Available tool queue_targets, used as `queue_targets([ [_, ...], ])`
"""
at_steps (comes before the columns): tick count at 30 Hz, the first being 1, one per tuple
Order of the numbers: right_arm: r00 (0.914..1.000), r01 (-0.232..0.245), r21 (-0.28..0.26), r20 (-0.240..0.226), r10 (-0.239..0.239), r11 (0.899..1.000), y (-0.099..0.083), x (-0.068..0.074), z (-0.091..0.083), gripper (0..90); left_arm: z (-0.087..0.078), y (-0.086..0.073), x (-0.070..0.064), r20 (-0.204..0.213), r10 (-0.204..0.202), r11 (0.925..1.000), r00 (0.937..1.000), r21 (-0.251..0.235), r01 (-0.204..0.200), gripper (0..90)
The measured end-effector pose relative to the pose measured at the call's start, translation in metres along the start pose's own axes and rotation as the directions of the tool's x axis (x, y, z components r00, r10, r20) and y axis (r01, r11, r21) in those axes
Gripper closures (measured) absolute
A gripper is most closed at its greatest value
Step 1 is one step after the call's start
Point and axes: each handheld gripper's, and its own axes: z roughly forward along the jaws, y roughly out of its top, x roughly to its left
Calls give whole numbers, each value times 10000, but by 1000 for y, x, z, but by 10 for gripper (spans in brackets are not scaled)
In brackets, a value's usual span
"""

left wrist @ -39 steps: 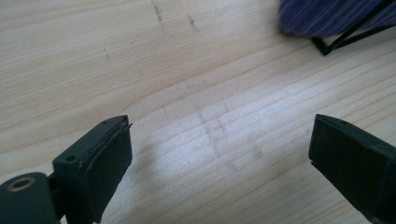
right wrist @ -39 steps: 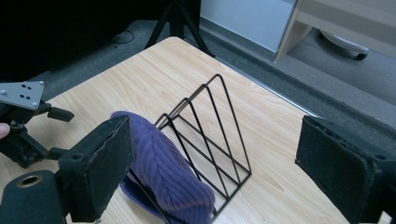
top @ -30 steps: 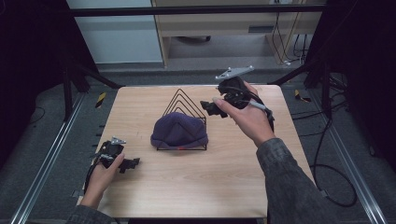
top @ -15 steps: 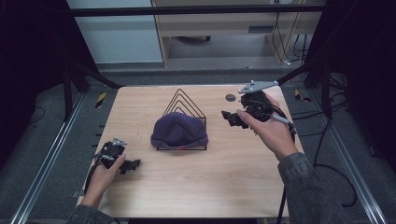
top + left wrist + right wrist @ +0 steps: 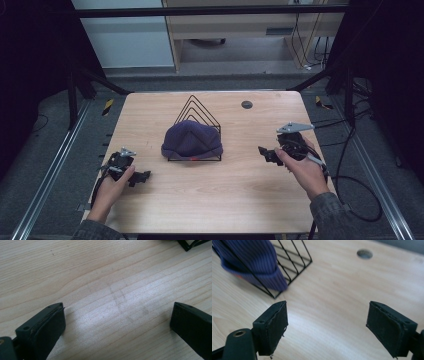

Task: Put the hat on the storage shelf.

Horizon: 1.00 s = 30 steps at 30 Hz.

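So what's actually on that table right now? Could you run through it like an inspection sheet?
Surface: pale wooden table, round hole near the far edge.
Job's things: purple knit hat draped over a black wire rack, mid-table.
Clutter: nothing seen.
Grippers: left gripper low at the near left, jaws apart, nothing between them; right gripper right of the rack, jaws apart, nothing between them.
Cables: black cable trails off the right side.
Surroundings: dark frame bars, grey floor, yellow-black tape marks.

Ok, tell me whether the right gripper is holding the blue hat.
No, the right gripper has its jaws wide apart with nothing between them, and the blue hat hangs on the wire rack.
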Motion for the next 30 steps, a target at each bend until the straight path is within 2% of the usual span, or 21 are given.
queue_targets([
  [4,9992,-361,356,-165,367,9987,-25,0,18,172,0,-1,0,-8,39,10000,10000,-27,-39,0],
  [8,9971,-754,643,-36,757,9951,-50,-4,40,170,1,-1,-2,8,0,9999,10000,-140,0,0],
  [13,9922,-1231,612,284,1215,9905,-66,-8,57,159,1,-2,-3,20,17,9996,10000,-276,-17,0],
  [15,9918,-1234,653,411,1209,9902,-71,-9,62,155,1,-2,-2,28,49,9996,10000,-266,-48,0],
  [19,9883,-1456,565,542,1426,9877,-79,-10,68,150,1,-2,-3,25,22,9994,10000,-332,-21,0],
  [20,9856,-1636,661,551,1601,9843,-82,-11,70,149,2,-2,-3,17,18,9994,10000,-349,-17,0],
  [26,9866,-1573,643,535,1540,9855,-84,-10,71,139,2,-2,-3,25,27,9992,10000,-405,-26,0],
  [30,9880,-1236,360,979,1195,9917,-90,-2,72,125,2,-3,-3,27,32,9988,10000,-479,-31,0],
])
